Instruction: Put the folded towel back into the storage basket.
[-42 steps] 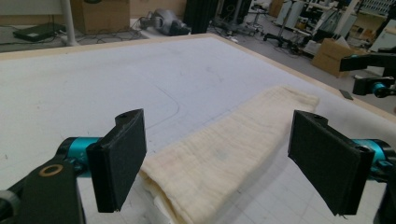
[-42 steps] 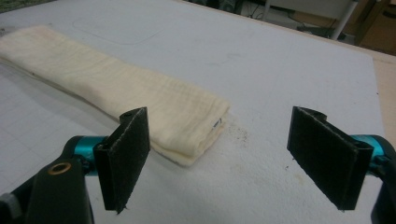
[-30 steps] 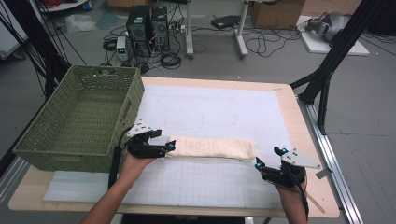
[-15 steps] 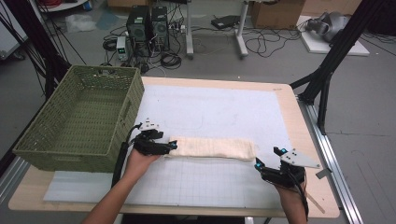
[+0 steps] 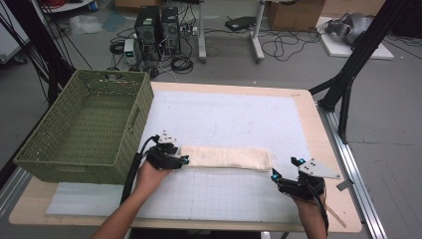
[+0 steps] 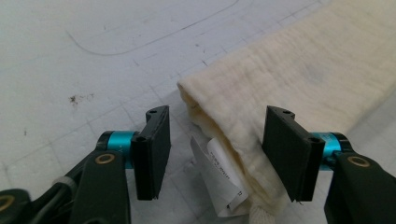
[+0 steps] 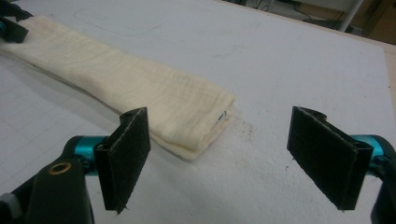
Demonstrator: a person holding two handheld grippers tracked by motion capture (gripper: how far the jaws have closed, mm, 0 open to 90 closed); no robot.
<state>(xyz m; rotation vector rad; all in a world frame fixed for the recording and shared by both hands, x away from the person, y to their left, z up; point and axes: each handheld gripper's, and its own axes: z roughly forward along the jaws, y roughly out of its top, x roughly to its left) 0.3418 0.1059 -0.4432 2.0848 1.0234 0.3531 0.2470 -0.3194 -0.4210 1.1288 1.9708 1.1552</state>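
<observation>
White mat [image 5: 239, 119]: folded towel [image 5: 226, 158] end between left gripper [image 6: 212, 156] jaws.

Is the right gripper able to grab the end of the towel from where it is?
Probably yes. The right gripper is open, the towel end lies flat just ahead of its jaws, and nothing sits between them.

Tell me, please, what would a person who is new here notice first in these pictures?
Probably the long cream folded cloth lying across the white mat, with an open gripper at each end: the left gripper straddles the end with the white label, while the right gripper sits just short of the other end. Next, the big green woven basket at the table's left edge.
</observation>
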